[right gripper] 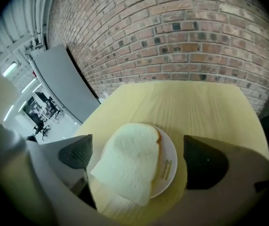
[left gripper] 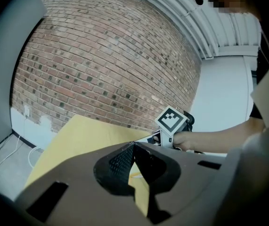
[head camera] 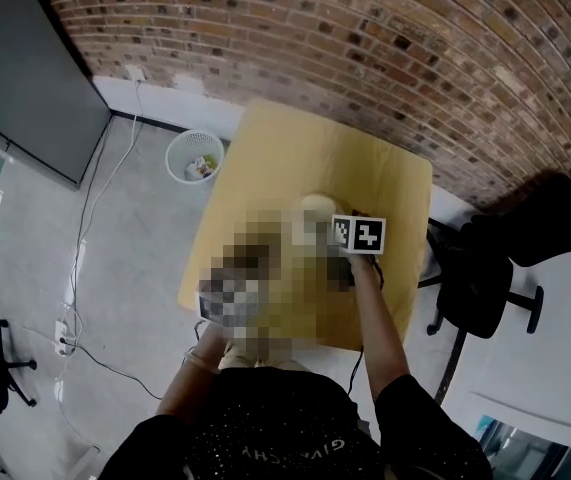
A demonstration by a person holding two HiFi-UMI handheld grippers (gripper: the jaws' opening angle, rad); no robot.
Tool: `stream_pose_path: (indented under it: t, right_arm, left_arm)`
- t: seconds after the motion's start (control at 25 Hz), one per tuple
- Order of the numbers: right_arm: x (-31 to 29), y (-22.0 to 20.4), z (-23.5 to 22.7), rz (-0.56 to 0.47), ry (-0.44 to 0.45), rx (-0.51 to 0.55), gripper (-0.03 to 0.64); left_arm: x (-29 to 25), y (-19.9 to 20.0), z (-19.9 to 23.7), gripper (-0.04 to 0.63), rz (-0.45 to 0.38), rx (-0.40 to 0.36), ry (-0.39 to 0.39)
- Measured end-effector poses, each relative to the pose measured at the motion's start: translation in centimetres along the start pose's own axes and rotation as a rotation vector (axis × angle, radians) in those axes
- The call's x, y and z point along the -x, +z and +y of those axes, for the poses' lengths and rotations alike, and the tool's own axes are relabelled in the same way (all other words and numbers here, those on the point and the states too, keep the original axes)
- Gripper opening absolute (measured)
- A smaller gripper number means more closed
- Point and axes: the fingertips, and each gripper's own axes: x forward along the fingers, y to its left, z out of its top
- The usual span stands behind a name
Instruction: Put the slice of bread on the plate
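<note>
The slice of bread (right gripper: 132, 161) lies on the white plate (right gripper: 169, 166), low in the middle of the right gripper view. One corner hangs over the plate's lower left edge. The putting-down step looks done. Next, the right gripper (right gripper: 139, 157) should lift away without bumping the bread. Its jaws are wide apart and hold nothing. The left gripper (left gripper: 134, 160) is closed and empty.

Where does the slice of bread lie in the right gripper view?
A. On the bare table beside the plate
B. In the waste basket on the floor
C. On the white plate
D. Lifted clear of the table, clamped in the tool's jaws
C: the slice of bread rests flat on the white plate, while the jaws of the right tool stand apart on either side without touching it.
</note>
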Motion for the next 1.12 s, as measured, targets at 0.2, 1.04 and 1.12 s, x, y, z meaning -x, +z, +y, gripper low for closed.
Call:
stream_pose_path:
  t: [0.2,1.04,1.12]
  right_arm:
    - [5.0,0.5,1.3,-0.146,0.193,-0.219,0.578]
    - [19.1,-2.0,4.7,-0.577,0.503,-0.570,0.015]
    - [19.3,-2.8,4.8,-0.584,0.484,-0.572,0.015]
  left_arm:
    - [0.3,0.4,-0.6,0.009,-0.014,0.014,0.005]
    - [-1.1,1.2,-9.3,0.009,-0.021,-0.014,-0.036]
    - [-1.0,1.2,-9.7,0.009,-0.027,-0.005,-0.034]
